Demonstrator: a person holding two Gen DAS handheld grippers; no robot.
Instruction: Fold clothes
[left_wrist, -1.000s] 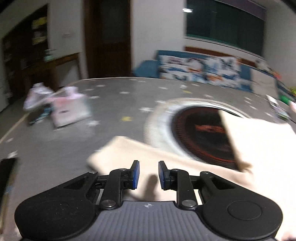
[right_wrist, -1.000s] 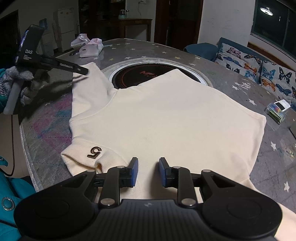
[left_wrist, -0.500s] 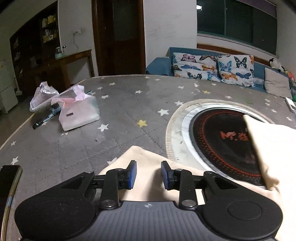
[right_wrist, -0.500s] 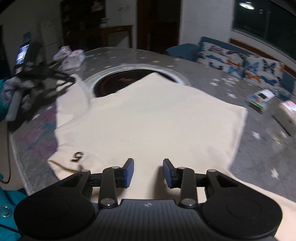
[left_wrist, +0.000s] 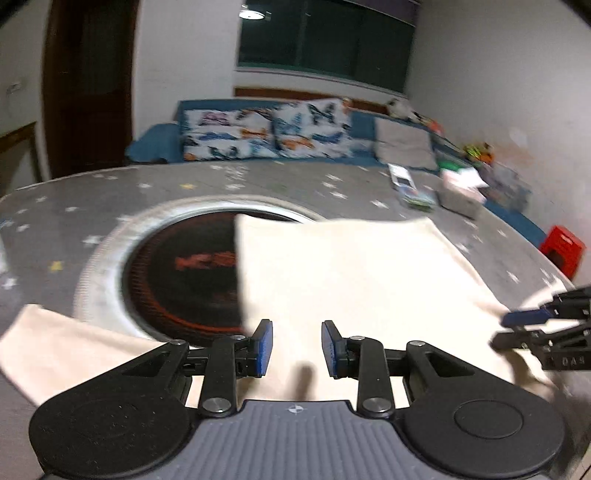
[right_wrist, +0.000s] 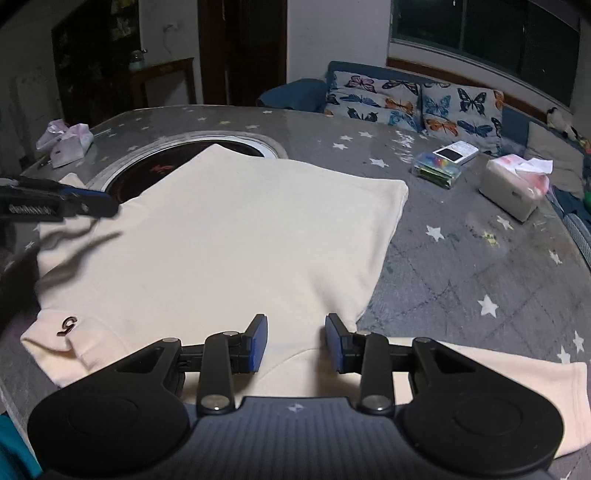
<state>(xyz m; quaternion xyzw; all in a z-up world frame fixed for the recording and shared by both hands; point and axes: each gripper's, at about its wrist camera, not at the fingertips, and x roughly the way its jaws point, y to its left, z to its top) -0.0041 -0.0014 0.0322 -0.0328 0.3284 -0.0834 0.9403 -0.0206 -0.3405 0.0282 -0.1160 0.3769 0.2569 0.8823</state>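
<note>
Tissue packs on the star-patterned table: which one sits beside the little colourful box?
The white tissue box with pink tissue on the right side, just right of the colourful box. The pink tissue pack lies far left, by itself.

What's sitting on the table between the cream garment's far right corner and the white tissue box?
In the right wrist view, a clear box of colourful items lies between the cream garment and the white tissue box; the rest is bare star-print tablecloth.

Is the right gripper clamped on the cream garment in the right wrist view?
No: the right gripper has open jaws above the cream garment, with nothing pinched between them.
</note>
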